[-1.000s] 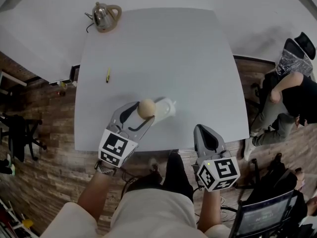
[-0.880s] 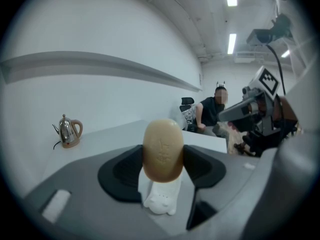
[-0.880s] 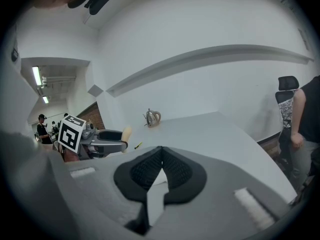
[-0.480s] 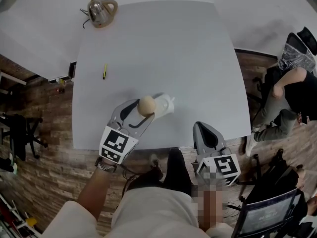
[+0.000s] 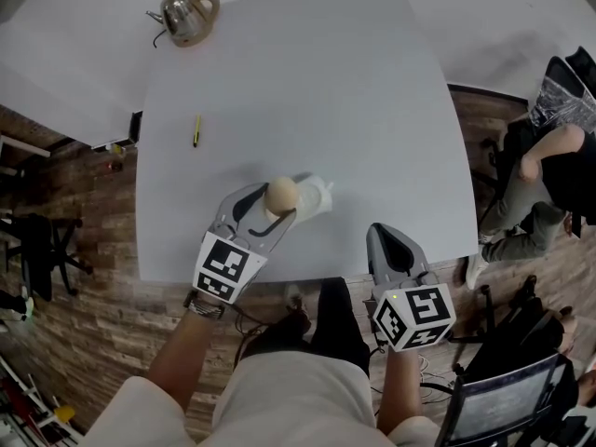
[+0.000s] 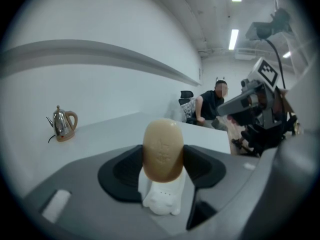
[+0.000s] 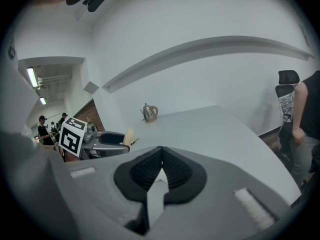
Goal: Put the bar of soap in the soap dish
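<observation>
A tan oval bar of soap [image 5: 280, 194] [image 6: 163, 149] stands on end between the pads of my left gripper [image 5: 277, 203] [image 6: 163, 159], which is shut on it. Just under and beyond it sits a white soap dish [image 5: 313, 198] [image 6: 163, 196] on the grey table [image 5: 307, 91]; the soap hangs over the dish's near-left part. My right gripper [image 5: 388, 247] [image 7: 161, 171] is shut with nothing in it, held off the table's near edge to the right.
A metal kettle [image 5: 185, 13] [image 6: 63, 124] stands at the table's far left corner, and a yellow pen [image 5: 196, 129] lies near the left edge. A seated person [image 5: 549, 170] is off the table's right side. A chair [image 5: 489, 403] is behind me at the right.
My left gripper with the soap has sunk a little toward the dish. The right gripper has stayed where it was.
</observation>
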Tool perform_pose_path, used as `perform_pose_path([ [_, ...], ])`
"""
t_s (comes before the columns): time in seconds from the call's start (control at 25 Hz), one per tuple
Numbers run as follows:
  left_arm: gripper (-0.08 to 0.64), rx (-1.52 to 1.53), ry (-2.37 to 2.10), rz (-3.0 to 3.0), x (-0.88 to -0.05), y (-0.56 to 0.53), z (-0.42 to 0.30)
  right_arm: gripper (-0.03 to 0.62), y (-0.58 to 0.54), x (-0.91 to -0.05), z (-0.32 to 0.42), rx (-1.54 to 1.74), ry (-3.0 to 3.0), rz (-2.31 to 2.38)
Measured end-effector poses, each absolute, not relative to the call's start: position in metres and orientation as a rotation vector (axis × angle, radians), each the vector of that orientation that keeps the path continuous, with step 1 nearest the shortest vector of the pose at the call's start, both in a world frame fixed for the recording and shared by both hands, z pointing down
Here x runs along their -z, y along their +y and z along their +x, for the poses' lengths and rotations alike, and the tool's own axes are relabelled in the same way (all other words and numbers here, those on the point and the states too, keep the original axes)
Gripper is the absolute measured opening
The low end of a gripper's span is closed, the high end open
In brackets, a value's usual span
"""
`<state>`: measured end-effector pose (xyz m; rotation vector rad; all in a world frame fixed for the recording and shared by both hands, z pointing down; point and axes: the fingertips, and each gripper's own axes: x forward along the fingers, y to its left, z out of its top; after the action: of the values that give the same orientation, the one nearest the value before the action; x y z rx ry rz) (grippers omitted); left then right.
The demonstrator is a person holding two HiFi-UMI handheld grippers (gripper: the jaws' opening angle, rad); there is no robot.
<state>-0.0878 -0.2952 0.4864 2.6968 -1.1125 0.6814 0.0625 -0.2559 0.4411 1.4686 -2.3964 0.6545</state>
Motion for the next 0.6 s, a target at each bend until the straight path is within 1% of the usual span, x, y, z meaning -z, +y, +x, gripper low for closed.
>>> perform_pose_path([
  [0.6,0.272,-0.818,-0.941,2.726,-0.521,-0.303,-0.075,0.003,-0.269,-0.458,0.061,-0.702,-2.359,1.494],
])
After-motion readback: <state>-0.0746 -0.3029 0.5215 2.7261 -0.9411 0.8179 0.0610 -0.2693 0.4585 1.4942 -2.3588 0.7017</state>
